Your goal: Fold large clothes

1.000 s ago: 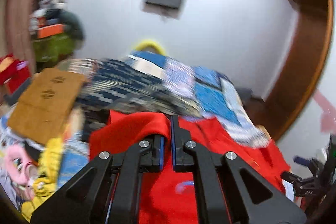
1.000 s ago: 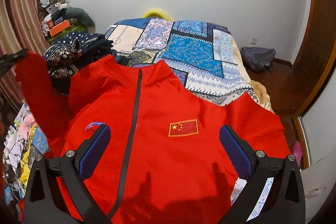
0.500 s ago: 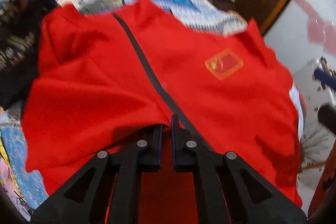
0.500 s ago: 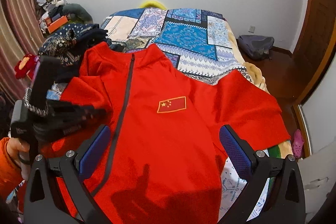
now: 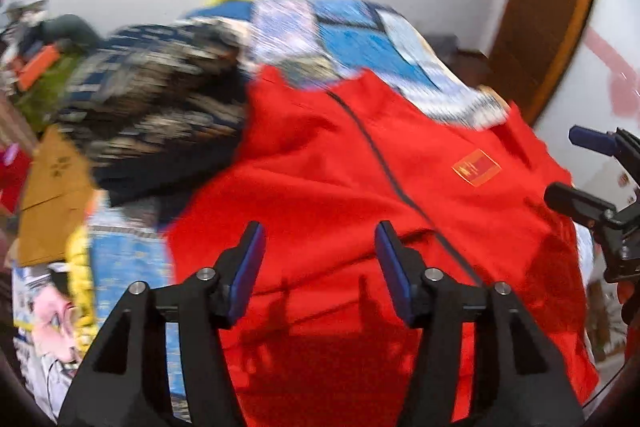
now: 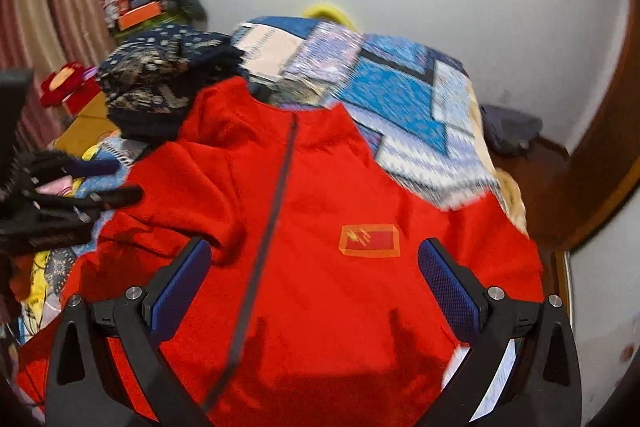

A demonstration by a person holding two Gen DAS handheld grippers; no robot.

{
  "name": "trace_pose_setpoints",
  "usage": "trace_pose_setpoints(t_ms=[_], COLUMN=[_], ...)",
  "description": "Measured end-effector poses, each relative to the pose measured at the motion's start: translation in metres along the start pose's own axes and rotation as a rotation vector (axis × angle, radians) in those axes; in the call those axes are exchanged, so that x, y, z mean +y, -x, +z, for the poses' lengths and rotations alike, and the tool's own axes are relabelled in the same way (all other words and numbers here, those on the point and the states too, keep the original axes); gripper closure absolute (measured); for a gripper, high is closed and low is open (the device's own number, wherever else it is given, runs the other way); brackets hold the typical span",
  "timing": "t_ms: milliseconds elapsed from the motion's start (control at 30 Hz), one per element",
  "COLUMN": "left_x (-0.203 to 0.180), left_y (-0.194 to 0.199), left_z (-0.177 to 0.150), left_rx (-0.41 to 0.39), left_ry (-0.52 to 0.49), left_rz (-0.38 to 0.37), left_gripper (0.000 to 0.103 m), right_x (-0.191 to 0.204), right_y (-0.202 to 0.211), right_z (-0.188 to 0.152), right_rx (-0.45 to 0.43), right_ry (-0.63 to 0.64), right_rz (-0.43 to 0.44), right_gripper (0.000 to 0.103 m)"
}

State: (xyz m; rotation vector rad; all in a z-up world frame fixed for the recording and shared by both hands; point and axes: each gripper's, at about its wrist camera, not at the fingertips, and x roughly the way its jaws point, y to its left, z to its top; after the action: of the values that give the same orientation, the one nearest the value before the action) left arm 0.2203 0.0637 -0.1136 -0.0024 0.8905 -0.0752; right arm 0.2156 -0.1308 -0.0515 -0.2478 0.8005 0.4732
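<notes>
On the bed (image 6: 400,99): red jacket (image 6: 320,207), hem cut off | left tool (image 5: 318,267) wide | right tool (image 6: 314,283) wide

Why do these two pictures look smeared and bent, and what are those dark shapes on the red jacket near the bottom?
Left wrist view: motion blur smears the patterned quilt and the dark patterned clothes; the left gripper stays sharp. Right wrist view: milder blur on the flag patch; the right gripper throws finger shadows on the red jacket. Both views: the fisheye lens bends the walls and darkens the corners.
</notes>
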Motion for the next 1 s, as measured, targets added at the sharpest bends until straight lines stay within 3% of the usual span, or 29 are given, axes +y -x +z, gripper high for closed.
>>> trace_pose_setpoints(t_ms=[100,267,500,667,733,900,967,1000], left_x=[0.036,0.087,0.134,0.152,0.157,0.169,0.174,0.175], left_y=[0.022,0.043,0.034,0.025,0.022,0.011,0.006,0.004], left_z=[-0.005,-0.023,-0.058,-0.080,-0.087,-0.101,-0.106,-0.109], left_rx=[-0.054,-0.077,-0.019,0.021,0.034,0.070,0.086,0.093], left_ry=[0.049,0.110,0.202,0.247,0.264,0.293,0.301,0.305], left_rz=[0.066,0.165,0.218,0.229,0.233,0.239,0.244,0.244], left_gripper=[0.040,0.036,0.036,0.036,0.036,0.036,0.036,0.036], right_x=[0.024,0.072,0.146,0.188,0.203,0.234,0.243,0.246], right_y=[-0.007,-0.034,-0.090,-0.135,-0.151,-0.177,-0.183,-0.187], right_z=[0.014,0.034,0.036,0.025,0.021,0.018,0.017,0.017], right_rx=[-0.003,0.041,0.175,0.276,0.308,0.350,0.353,0.358], right_ry=[0.061,0.188,0.390,0.499,0.528,0.562,0.568,0.566], right_rz=[0.046,0.133,0.222,0.231,0.238,0.263,0.265,0.258], right_gripper=[0.000,0.000,0.002,0.004,0.012,0.017,0.033,0.047])
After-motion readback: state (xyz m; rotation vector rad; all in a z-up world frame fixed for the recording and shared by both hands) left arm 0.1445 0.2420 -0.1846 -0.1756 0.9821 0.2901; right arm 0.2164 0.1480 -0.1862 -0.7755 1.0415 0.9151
